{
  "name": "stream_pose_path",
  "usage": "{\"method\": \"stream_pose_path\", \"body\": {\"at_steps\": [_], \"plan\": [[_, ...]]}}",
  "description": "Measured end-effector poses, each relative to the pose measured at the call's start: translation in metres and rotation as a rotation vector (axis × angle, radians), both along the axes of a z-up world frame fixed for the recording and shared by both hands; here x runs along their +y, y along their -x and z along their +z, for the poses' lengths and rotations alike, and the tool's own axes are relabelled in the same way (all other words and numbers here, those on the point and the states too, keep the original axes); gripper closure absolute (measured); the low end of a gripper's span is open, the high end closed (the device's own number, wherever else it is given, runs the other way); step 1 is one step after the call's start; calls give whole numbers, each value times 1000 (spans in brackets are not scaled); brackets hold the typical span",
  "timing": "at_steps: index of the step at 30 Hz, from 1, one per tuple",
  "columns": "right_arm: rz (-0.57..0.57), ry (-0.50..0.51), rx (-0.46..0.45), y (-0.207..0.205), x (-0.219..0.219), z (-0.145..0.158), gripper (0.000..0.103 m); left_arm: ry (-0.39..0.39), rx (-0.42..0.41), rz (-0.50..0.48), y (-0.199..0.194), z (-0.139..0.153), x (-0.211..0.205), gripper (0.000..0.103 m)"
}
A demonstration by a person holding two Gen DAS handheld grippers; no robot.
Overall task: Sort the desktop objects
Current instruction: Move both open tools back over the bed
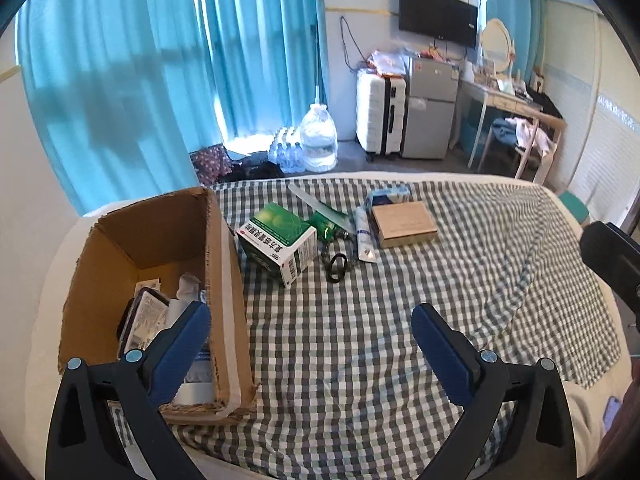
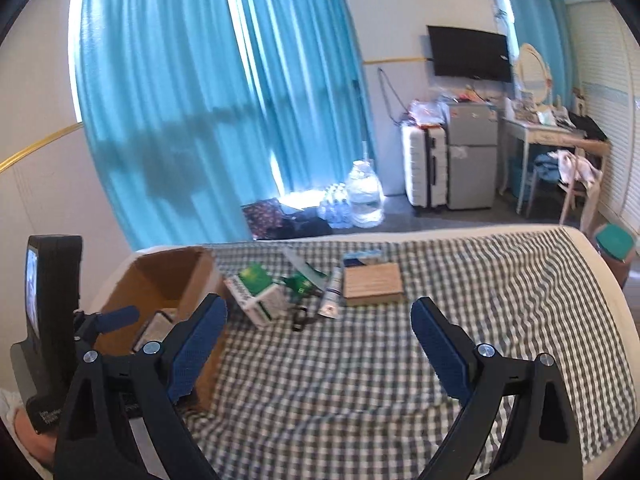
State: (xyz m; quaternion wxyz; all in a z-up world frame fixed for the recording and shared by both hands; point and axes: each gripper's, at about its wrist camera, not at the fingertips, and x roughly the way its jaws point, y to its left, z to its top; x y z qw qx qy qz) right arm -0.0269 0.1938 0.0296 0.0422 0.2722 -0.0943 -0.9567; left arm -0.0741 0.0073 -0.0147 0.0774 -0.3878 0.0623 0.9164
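An open cardboard box stands at the left on the checked cloth, with several packets lying inside. Past it sit a green and white medicine box, a black hair tie, a white tube, a flat brown box and a blue tissue pack. My left gripper is open with nothing between its fingers; its left finger hangs over the cardboard box's near corner. My right gripper is open over bare cloth, well short of the objects.
The bed's far edge drops to a floor with water bottles, a white suitcase and a small fridge. A desk and chair stand at the right. The left gripper's body shows at the left of the right wrist view.
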Motion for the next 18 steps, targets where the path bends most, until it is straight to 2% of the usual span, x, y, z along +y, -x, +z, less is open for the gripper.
{"method": "stream_pose_path", "body": {"at_steps": [12,15,18], "plan": [[-74,66,-131,45,52,-75,9,-14,-81,-4,58,-56,28,0],[-75,67,-161,61,62,-93,9,-7,-98,29,86,-72,26,0],[-72,61,-193,83,69,-112,9,-41,-119,90,112,-89,19,0]]}}
